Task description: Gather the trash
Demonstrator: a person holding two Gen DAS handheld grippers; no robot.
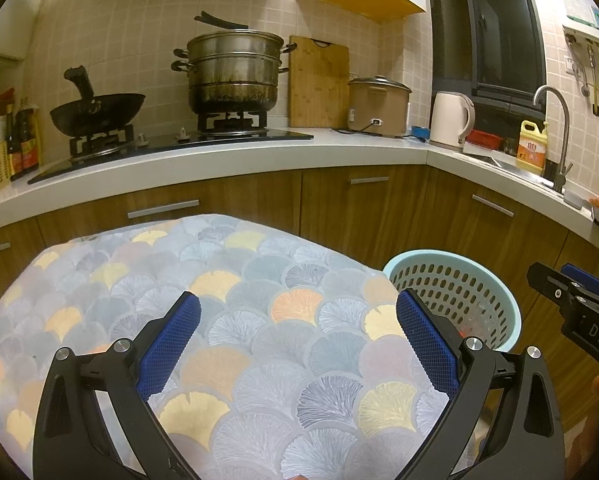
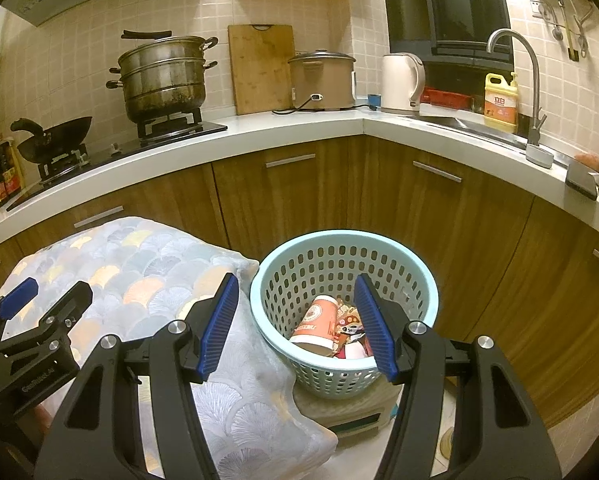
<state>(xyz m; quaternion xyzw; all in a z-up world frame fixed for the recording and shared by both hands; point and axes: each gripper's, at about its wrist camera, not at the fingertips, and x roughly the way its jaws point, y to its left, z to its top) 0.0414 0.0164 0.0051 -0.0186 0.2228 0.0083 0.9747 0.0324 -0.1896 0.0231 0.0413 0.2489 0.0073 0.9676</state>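
We hold both grippers empty, jaws apart: the left gripper [image 1: 297, 334] over the patterned tabletop [image 1: 259, 320], the right gripper [image 2: 295, 322] above the basket [image 2: 379, 240] just beside it. The trash lies in the basket's bottom: a paper cup [image 2: 319, 322] on its side and some wrappers [image 2: 349, 326] touching it. We judge all of it light; the cup crushes easily, so take it across its body. It lies below and between the right gripper's fingers.
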